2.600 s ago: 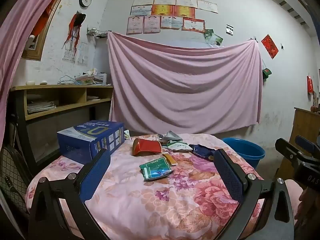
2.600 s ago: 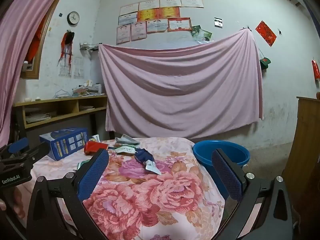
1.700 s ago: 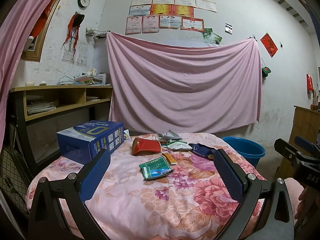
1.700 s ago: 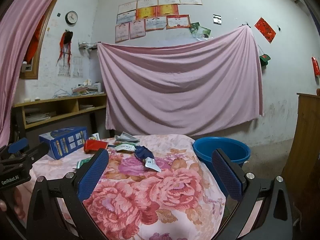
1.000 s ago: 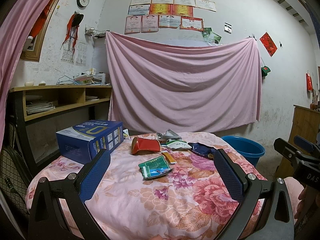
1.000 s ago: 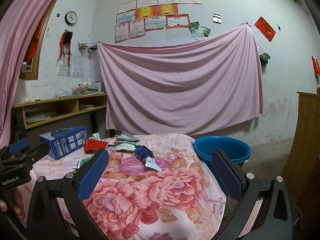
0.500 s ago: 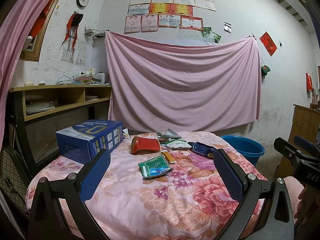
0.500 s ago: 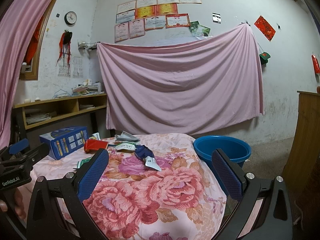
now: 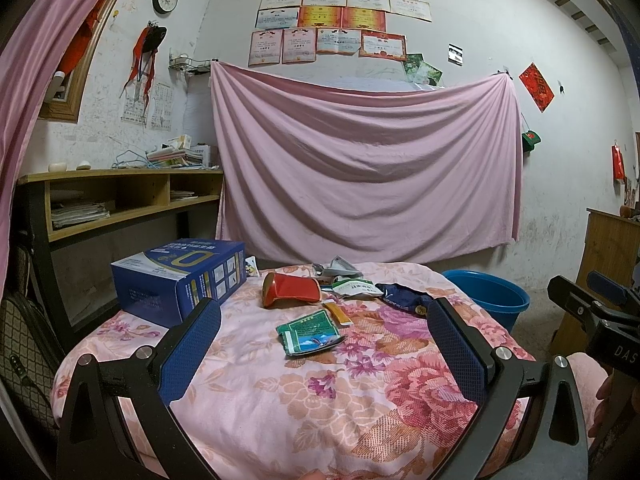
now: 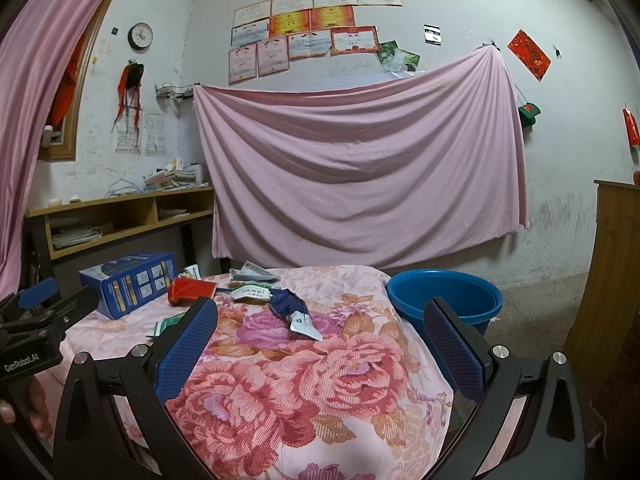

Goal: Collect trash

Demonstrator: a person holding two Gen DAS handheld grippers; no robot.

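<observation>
Several wrappers lie on the floral-cloth table [image 9: 280, 400]: a green packet [image 9: 310, 332], a small orange sachet [image 9: 337, 314], a red pouch [image 9: 291, 289], a white-green packet [image 9: 356, 288] and a dark blue crumpled bag [image 9: 404, 294], which also shows in the right wrist view [image 10: 290, 306]. A blue bucket [image 10: 444, 298] stands on the floor right of the table. My left gripper [image 9: 320, 316] is open and empty, short of the green packet. My right gripper [image 10: 320, 316] is open and empty, near the blue bag.
A blue carton [image 9: 180, 278] sits on the table's left side. A wooden shelf unit [image 9: 120, 196] stands at the left wall, a wooden cabinet [image 10: 612, 272] at the right. A pink sheet [image 9: 360, 168] hangs on the back wall.
Both grippers stay open and nearly still. The views drift only slightly; no object has moved.
</observation>
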